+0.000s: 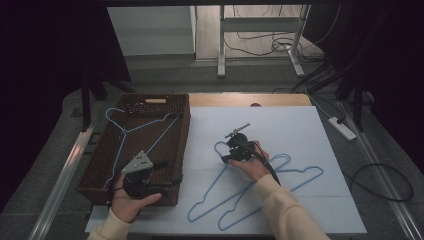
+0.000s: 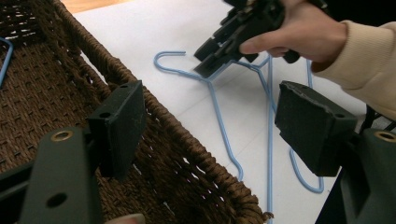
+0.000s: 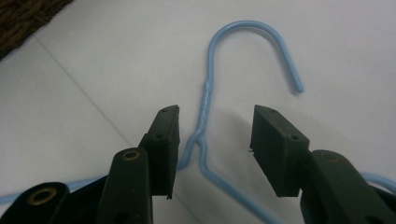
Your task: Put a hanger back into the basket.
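Two blue wire hangers lie overlapped on the white sheet (image 1: 280, 125): one (image 1: 210, 187) with its hook at the left, the other (image 1: 306, 179) to its right. My right gripper (image 1: 227, 152) is open, low over the first hanger's twisted neck (image 3: 204, 116), with one jaw on each side and the hook (image 3: 252, 25) just ahead. My left gripper (image 1: 167, 172) is open and empty above the near right corner of the brown wicker basket (image 1: 185, 135). A third blue hanger (image 1: 145, 127) lies inside the basket. The left gripper view shows the basket's rim (image 2: 187, 140) and the right gripper (image 2: 219, 51).
The basket takes up the table's left side. A wooden table edge (image 1: 250, 99) shows behind the sheet. On the floor there are a power strip (image 1: 342, 127) and cables (image 1: 395, 185) at the right, and a desk frame (image 1: 220, 50) behind.
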A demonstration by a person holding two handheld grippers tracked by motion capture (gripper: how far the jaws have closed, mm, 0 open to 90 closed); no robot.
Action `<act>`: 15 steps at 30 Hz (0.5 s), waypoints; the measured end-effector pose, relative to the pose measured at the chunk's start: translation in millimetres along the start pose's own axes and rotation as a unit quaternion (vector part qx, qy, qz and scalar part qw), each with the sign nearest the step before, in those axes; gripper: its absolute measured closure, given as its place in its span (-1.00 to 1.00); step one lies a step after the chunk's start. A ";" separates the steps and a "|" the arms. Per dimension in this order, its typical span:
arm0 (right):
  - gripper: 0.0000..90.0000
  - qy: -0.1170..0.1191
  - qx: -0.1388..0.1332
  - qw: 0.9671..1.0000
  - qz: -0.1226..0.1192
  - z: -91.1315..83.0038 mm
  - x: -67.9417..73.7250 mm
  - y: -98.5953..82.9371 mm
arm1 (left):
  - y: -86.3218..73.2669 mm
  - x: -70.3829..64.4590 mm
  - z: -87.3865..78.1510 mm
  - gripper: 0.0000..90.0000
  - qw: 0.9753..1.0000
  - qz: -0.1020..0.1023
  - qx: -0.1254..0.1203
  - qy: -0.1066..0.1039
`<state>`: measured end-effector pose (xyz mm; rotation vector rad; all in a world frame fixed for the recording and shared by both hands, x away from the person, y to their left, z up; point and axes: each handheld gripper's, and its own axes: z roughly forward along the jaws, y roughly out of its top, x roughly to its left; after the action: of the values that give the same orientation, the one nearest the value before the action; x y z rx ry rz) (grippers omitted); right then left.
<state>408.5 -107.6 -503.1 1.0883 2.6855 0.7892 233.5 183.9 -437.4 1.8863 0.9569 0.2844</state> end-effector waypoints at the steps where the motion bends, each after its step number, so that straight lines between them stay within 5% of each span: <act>1: 0.16 -0.003 0.002 1.000 -0.002 2.8 0.2 1.6 | 0.0 0.0 -0.1 -0.44 1.000 0.000 0.000 0.000; 9: 0.29 -0.012 0.017 1.000 -0.012 14.1 6.2 8.5 | -0.2 0.6 -0.1 -0.44 1.000 0.000 0.000 0.001; 15: 0.72 -0.036 0.036 0.998 -0.023 13.9 15.0 10.8 | -0.2 -0.3 0.7 -0.44 1.000 0.002 0.001 0.002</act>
<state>408.5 -85.1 -508.3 1.0445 2.6878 0.6381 233.7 183.2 -437.9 1.8894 0.9562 0.2894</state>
